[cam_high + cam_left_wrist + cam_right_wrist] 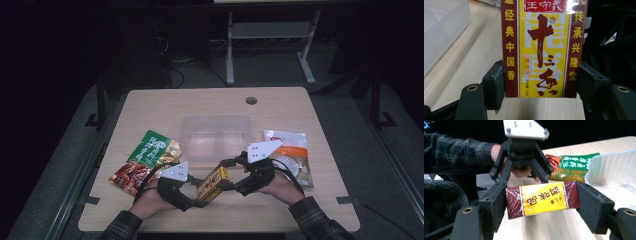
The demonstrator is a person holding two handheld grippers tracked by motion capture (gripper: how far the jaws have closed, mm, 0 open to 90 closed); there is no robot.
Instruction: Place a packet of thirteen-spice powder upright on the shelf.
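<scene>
A small yellow and maroon seasoning box (212,183) with Chinese print hangs just above the wooden table (165,107) near its front edge. Both grippers hold it from opposite ends. My left gripper (202,195) comes in from the lower left; in the left gripper view its pads press the box (541,50) on both long sides, left gripper (540,85). My right gripper (227,177) reaches in from the right. In the right gripper view the box (541,198) lies crosswise between the right gripper (541,202) jaws, and both pads touch it.
A clear plastic tub (215,118) sits just behind the grippers at mid-table. A green and red food pouch (145,160) lies to the left, a white and orange pouch (292,152) to the right. A round cable hole (251,100) is at the far edge.
</scene>
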